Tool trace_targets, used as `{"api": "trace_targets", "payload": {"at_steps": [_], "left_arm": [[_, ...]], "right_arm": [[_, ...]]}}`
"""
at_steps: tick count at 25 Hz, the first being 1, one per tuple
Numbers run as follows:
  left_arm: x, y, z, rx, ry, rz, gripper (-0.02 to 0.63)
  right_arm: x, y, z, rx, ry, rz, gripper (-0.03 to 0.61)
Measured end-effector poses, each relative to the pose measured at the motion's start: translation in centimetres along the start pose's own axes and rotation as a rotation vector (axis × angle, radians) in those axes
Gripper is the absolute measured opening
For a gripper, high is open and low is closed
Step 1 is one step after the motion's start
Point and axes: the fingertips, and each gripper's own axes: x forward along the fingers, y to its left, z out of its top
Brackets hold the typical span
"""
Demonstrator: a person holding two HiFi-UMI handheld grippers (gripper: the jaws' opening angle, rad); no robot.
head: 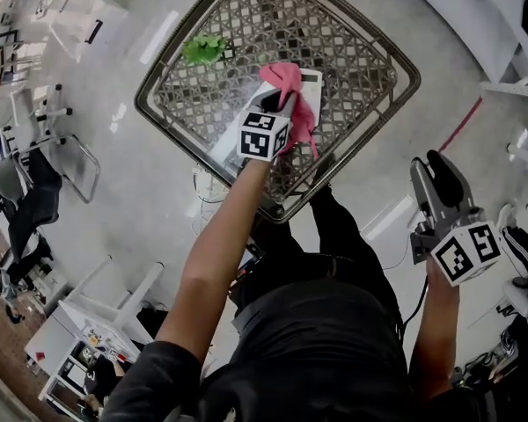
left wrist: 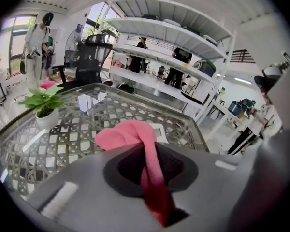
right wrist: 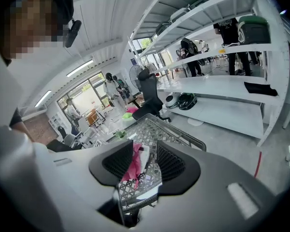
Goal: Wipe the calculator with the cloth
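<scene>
The left hand-held gripper [head: 284, 104] clenches the pink cloth [head: 288, 81], which drapes over the white calculator [head: 311, 79] on the lattice worktop [head: 361, 60]. The right hand-held gripper [head: 436, 169] hangs beside the worktop, jaws apart and empty.

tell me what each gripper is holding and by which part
The left gripper holds the cloth, jaws pinched on a bunched fold near its middle; both ends stick out. The right gripper holds nothing, jaws apart.

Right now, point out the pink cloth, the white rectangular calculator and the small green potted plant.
Pink cloth [left wrist: 128, 134], left gripper view: bunched front fold.
White rectangular calculator [left wrist: 160, 129], left gripper view: bare part beside cloth.
Small green potted plant [head: 204, 49], head view: leaves.
</scene>
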Motion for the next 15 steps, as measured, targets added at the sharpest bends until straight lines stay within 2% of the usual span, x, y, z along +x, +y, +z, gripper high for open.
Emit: {"api": "trace_targets", "payload": {"at_steps": [6, 15], "left_arm": [[2.0, -3.8, -0.9, 0.035, 0.052, -0.067, 0.103], [3.8, -8.5, -1.9, 0.156, 0.116, -0.138, 0.103]], "right_arm": [[-0.6, -0.2, -0.5, 0.006, -0.003, 0.001, 0.153], [-2.2, -1.5, -1.1, 0.022, -0.009, -0.025, 0.153]]}}
